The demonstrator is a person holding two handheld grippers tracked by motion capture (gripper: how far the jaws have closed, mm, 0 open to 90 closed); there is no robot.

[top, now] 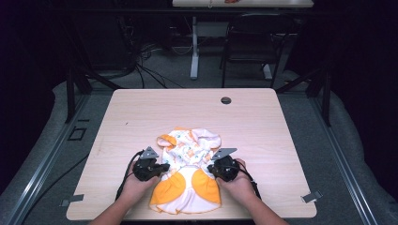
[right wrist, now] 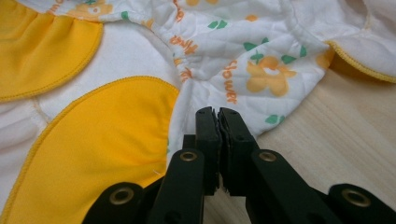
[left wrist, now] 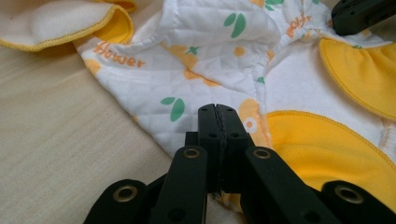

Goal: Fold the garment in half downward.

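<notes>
A small quilted garment (top: 189, 161), white with orange and green flower print and yellow panels, lies spread near the table's (top: 141, 112) front edge. My left gripper (top: 161, 168) is at the garment's left side. Its jaws are pressed together on the edge of the printed cloth (left wrist: 187, 84), just beside a yellow panel (left wrist: 322, 149). My right gripper (top: 212, 169) mirrors it at the garment's right side, jaws together on the white hem (right wrist: 224, 60) next to another yellow panel (right wrist: 102, 140). The right gripper's tip (left wrist: 362, 14) shows in the left gripper view. Left gripper (left wrist: 218, 110); right gripper (right wrist: 217, 113).
The light wooden table has a round cable hole (top: 226, 100) near its far edge and metal clips at the front corners (top: 71, 200) (top: 311, 197). Beyond it stand a black chair (top: 256, 42) and a white table leg (top: 194, 51) among floor cables.
</notes>
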